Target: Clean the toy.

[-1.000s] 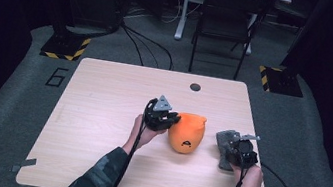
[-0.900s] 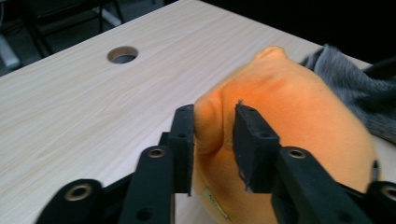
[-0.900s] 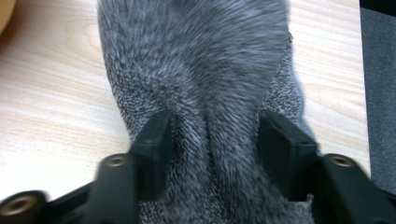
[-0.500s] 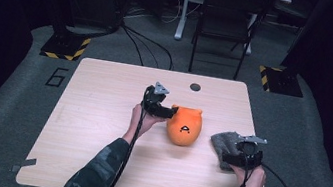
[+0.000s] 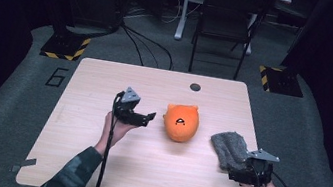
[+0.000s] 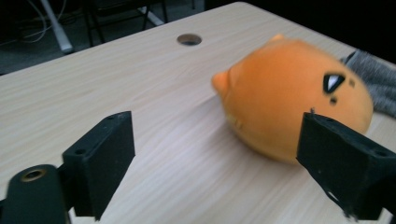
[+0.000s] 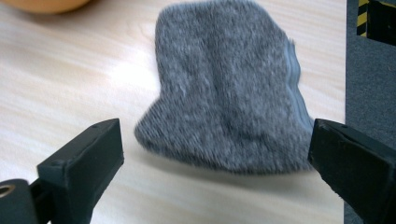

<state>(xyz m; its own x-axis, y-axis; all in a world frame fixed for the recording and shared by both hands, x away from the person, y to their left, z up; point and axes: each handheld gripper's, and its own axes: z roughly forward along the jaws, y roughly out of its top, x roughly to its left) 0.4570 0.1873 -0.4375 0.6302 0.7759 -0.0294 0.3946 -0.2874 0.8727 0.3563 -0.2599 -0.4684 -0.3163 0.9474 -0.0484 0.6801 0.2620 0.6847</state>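
**Both grippers open, toy and cloth loose on the table**

I see the wooden table (image 5: 92, 163) first, then the orange plush toy (image 5: 181, 122) lying mid-table. Grey cloth (image 5: 227, 149) sits near the right edge. My left gripper (image 5: 143, 118) has just spread its jaws, nothing between them; my right gripper (image 7: 212, 172) too, its jaws just short of the cloth

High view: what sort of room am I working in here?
Probably a lab or recording studio rather than a home: a bare wooden table on grey carpet, a folding chair behind it, loose cables and hazard-striped floor blocks against dark surroundings.
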